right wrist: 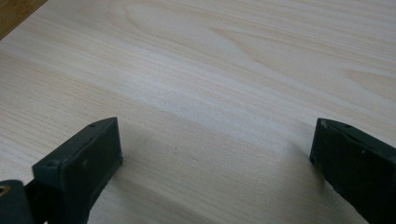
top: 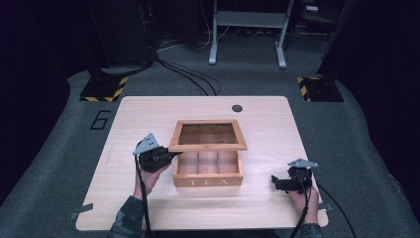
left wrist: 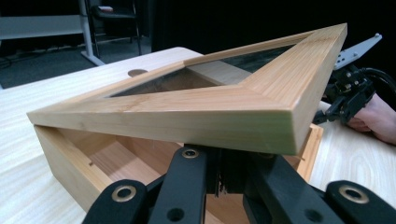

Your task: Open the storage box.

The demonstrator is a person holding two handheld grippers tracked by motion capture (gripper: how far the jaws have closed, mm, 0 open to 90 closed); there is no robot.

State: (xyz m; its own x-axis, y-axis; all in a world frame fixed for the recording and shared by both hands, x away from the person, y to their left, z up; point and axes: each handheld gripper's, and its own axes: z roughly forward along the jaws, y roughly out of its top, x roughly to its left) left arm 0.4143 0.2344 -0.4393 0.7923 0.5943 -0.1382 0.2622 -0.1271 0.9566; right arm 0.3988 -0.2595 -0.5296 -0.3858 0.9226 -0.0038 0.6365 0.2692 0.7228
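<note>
1. Left gripper (top: 174,155): near the bench's (top: 148,208) front-left part, jaws closed together, tips under the lid's (top: 208,147) left front corner; whether they pinch the wood is hidden by the lid's edge in the left gripper view.
2. Right gripper (top: 274,179): near the front-right corner, jaws wide apart over bare wood, holding nothing.
3. Tea box (top: 208,181): mid-bench, pale wood, "TEA" on its front wall; three compartments show in the front row, the rows behind are covered by the lid.
4. Lid: wooden frame with a dark clear pane, raised at the front and tilted, rear edge on the box; hinges not visible.
5. Round hole (top: 237,108): dark, near the far edge.
6. Beyond the bench: dim floor, cables (top: 193,79), a grey frame (top: 247,29); details hard to make out.
</note>
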